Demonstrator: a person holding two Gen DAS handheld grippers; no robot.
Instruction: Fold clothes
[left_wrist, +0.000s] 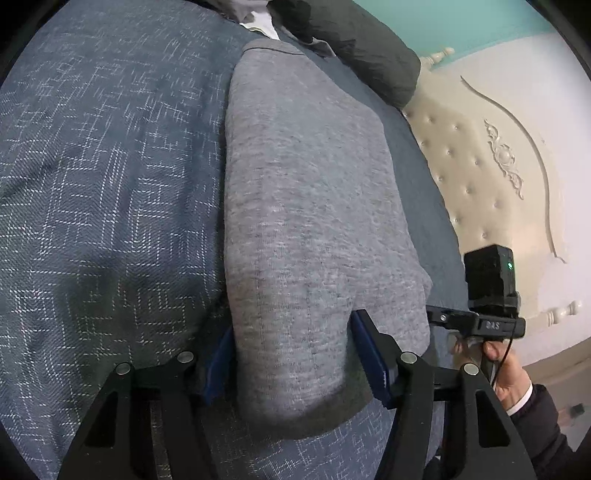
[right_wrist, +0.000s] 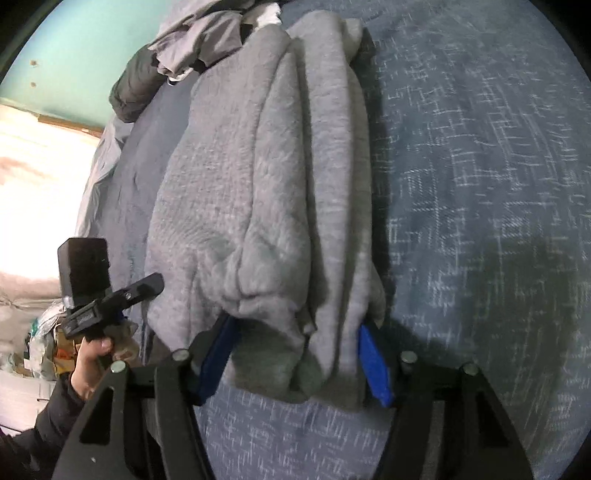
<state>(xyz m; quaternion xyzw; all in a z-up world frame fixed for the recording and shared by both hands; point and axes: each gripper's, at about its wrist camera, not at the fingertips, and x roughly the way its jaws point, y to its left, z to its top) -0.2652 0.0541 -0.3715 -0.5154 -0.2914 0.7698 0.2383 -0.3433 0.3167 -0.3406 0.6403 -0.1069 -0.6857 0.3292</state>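
Note:
A folded grey sweatshirt (left_wrist: 306, 206) lies on a blue patterned bedspread (left_wrist: 103, 177). My left gripper (left_wrist: 295, 354) has its blue pads on either side of the garment's near end, shut on the thick fold. In the right wrist view the same grey sweatshirt (right_wrist: 251, 192) shows bunched layers. My right gripper (right_wrist: 295, 362) is shut on its near end, blue pads (right_wrist: 375, 365) pressing the folds. The right gripper's body (left_wrist: 487, 295) shows at the right in the left wrist view. The left gripper's body (right_wrist: 96, 291) shows at the left in the right wrist view.
A dark garment (left_wrist: 362, 51) and a pile of grey and white clothes (right_wrist: 207, 40) lie at the far end of the bed. A cream tufted headboard (left_wrist: 487, 155) stands to the right. The bedspread (right_wrist: 480, 184) stretches wide beside the sweatshirt.

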